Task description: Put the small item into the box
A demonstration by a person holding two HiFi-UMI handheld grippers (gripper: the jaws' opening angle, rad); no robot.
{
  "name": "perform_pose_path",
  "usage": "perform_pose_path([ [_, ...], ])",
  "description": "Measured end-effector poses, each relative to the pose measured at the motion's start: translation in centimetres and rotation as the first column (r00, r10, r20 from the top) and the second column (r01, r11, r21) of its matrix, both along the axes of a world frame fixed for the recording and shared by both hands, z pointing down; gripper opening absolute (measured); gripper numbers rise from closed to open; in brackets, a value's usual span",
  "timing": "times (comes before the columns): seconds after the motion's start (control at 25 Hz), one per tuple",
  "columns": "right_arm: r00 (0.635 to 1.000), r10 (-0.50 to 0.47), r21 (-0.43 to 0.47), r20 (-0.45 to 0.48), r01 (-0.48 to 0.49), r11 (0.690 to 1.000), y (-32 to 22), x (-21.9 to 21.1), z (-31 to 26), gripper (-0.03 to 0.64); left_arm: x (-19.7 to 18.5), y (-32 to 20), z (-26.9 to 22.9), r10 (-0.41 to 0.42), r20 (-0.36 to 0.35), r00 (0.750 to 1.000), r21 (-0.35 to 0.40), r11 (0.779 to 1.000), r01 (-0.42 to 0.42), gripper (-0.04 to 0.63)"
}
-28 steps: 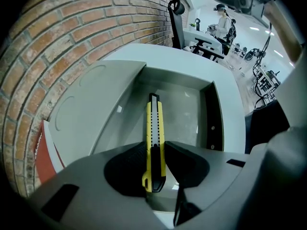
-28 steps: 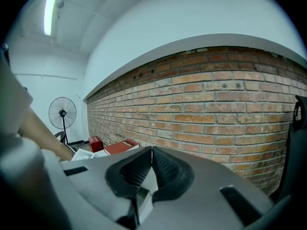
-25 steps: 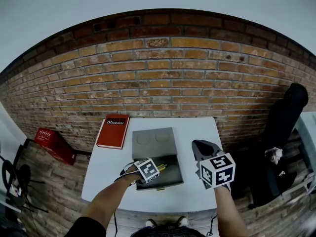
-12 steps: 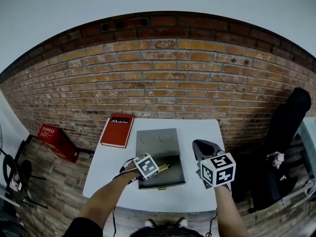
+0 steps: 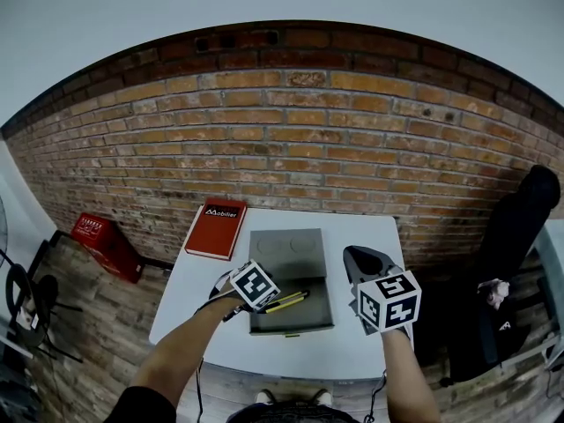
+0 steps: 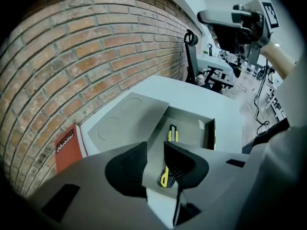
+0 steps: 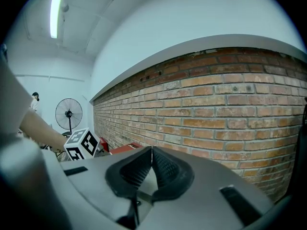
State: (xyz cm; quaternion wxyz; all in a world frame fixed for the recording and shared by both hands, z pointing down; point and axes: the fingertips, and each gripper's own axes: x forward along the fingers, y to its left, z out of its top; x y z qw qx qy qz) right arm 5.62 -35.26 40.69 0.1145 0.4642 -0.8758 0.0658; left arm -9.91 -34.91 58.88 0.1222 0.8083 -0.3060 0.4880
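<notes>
Gaping left tool (image 6: 154, 147) by cutter (image 6: 171, 135) in box (image 6: 194, 128) — right tool (image 7: 151, 150) together, per own view.

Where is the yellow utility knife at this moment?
In the head view's centre, the yellow utility knife lies inside the open grey box, just right of the left gripper, whose parted jaws hover over it.

Looking onto a red brick wall (image 5: 291, 139) running under a pale upper wall (image 5: 264, 7). Showing a white desk (image 5: 344, 346) standing against it on wood-plank floor (image 5: 97, 324), a red crate (image 5: 97, 241) lying left, a black chair (image 5: 515, 218) standing right. Glowing from a ceiling strip light (image 7: 56, 6) above a pedestal fan (image 7: 68, 114).
</notes>
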Motion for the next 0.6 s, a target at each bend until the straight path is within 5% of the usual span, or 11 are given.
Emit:
perform_pose_path([
  [0.6, 1.000, -0.017, 0.028, 0.005, 0.017, 0.999, -0.1, -1.4, -1.3, 0.020, -1.3, -2.0, -8.5, -0.129, -0.233, 0.964, 0.198, 0.964, 0.176, 0.107],
])
